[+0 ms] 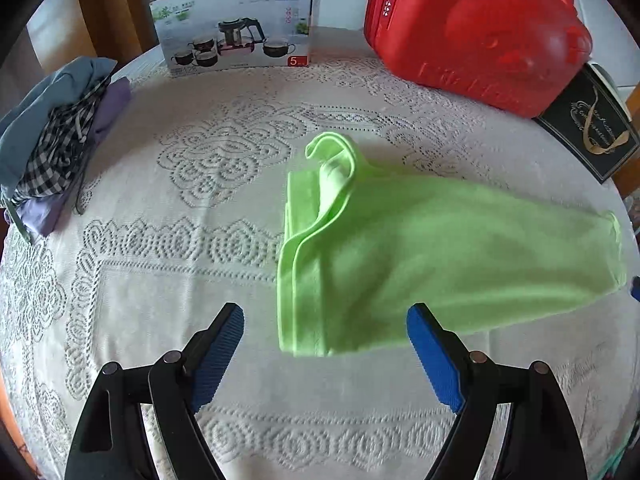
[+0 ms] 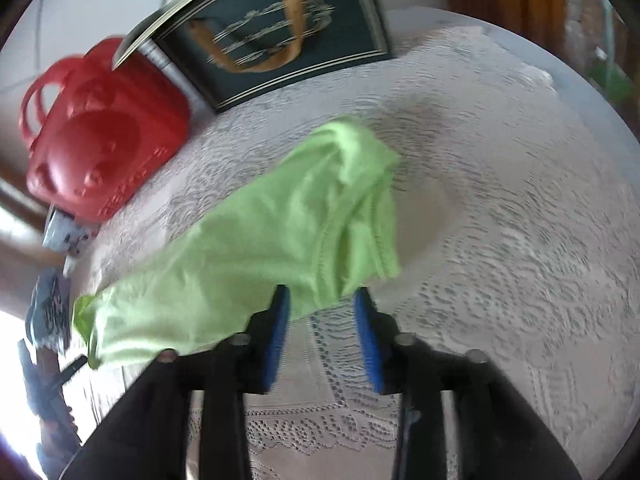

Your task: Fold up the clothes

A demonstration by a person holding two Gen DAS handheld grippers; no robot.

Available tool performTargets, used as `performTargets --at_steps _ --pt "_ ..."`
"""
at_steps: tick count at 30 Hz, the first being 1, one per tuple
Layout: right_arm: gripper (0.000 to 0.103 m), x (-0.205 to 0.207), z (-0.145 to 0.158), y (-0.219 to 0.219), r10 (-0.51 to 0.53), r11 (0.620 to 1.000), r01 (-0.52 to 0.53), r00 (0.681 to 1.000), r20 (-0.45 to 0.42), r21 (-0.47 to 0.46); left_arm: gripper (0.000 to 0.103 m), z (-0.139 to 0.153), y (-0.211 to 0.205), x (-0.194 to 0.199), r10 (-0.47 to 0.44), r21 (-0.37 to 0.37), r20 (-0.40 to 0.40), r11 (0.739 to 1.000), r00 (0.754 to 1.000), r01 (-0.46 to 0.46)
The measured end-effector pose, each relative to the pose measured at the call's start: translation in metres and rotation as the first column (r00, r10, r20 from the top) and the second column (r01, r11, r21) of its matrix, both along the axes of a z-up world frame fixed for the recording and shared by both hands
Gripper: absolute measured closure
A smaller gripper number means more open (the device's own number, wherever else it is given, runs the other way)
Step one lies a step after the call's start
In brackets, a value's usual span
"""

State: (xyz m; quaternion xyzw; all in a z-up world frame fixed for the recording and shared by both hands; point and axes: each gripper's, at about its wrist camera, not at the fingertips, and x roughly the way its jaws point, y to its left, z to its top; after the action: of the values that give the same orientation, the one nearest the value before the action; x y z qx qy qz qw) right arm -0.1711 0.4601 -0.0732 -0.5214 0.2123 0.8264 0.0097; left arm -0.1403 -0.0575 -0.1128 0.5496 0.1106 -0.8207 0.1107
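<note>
A light green garment [image 1: 420, 248] lies folded lengthwise on the white lace tablecloth [image 1: 180, 208], its banded end near the middle with one corner curled up. My left gripper [image 1: 326, 316] is open and empty, its blue pads either side of the garment's near corner, just above it. In the right wrist view the same green garment [image 2: 280, 232] stretches from the centre to the lower left. My right gripper [image 2: 322, 300] is open, its blue pads straddling the garment's near edge; the view is blurred.
A pile of folded clothes [image 1: 56, 140] sits at the table's left edge. A teapot-set box [image 1: 236, 24] stands at the back. A red plastic case [image 1: 480, 28] and a dark gift box [image 1: 592, 128] stand at the back right, also in the right wrist view [image 2: 100, 140].
</note>
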Motion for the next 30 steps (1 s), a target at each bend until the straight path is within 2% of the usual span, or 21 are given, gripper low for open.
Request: performTargets --at_steps 1,2,8,10,11,12,13,14,17,21,24,27,30 --pt "0.049 -0.002 -0.003 0.001 -0.022 1.000 0.022 1.000 0.006 -0.004 0.018 -0.002 -0.001 -0.001 0.004 0.004 0.003 1.000 1.000 -0.004" --pt "0.046 -0.005 -0.007 0.002 -0.043 0.999 0.044 0.999 0.012 -0.008 0.018 -0.004 -0.003 0.000 0.006 0.010 0.015 1.000 1.000 -0.007" --pt "0.042 -0.019 -0.028 0.006 -0.169 0.985 0.170 0.984 0.050 -0.023 0.018 -0.005 -0.014 0.014 0.008 -0.002 0.041 1.000 0.999 -0.008" --pt "0.034 -0.028 -0.032 -0.002 -0.171 0.985 0.171 0.984 0.050 0.015 0.018 -0.003 -0.020 0.019 0.001 0.005 0.040 1.000 0.999 -0.001" --pt "0.034 -0.031 -0.032 -0.009 -0.163 0.986 0.162 0.986 0.041 0.031 0.018 0.001 -0.022 0.022 -0.002 0.006 0.038 1.000 0.999 0.002" --pt "0.036 -0.029 -0.025 -0.025 -0.130 0.991 0.130 0.991 0.019 0.030 0.018 0.004 -0.025 0.025 -0.008 0.010 0.029 1.000 1.000 0.008" --pt "0.069 -0.027 -0.017 -0.041 -0.097 0.995 0.097 0.995 -0.002 0.030 0.018 0.006 -0.030 0.026 -0.013 0.016 0.022 1.000 1.000 0.013" --pt "0.088 -0.025 -0.010 -0.057 -0.064 0.997 0.064 0.998 -0.024 0.030 0.018 0.007 -0.035 0.027 -0.017 0.022 0.016 1.000 1.000 0.017" --pt "0.089 -0.018 0.012 -0.105 0.037 0.999 -0.034 0.995 -0.088 0.036 0.018 0.013 -0.048 0.033 -0.046 0.045 0.008 0.998 0.999 0.046" --pt "0.089 -0.010 0.041 -0.168 0.170 0.985 -0.163 0.970 -0.172 0.054 0.018 0.024 -0.064 0.040 -0.089 0.069 -0.015 0.994 0.996 0.090" --pt "0.089 -0.003 0.063 -0.216 0.267 0.964 -0.256 0.935 -0.232 0.074 0.018 0.032 -0.076 0.038 -0.109 0.088 -0.039 0.990 0.993 0.112" --pt "0.089 0.003 0.083 -0.266 0.363 0.932 -0.350 0.887 -0.284 0.097 0.018 0.039 -0.085 0.036 -0.124 0.102 -0.058 0.986 0.991 0.129" --pt "0.086 -0.001 0.062 -0.332 0.487 0.873 -0.480 0.839 -0.243 0.092 0.018 0.041 -0.091 0.032 -0.134 0.099 -0.063 0.985 0.989 0.140"
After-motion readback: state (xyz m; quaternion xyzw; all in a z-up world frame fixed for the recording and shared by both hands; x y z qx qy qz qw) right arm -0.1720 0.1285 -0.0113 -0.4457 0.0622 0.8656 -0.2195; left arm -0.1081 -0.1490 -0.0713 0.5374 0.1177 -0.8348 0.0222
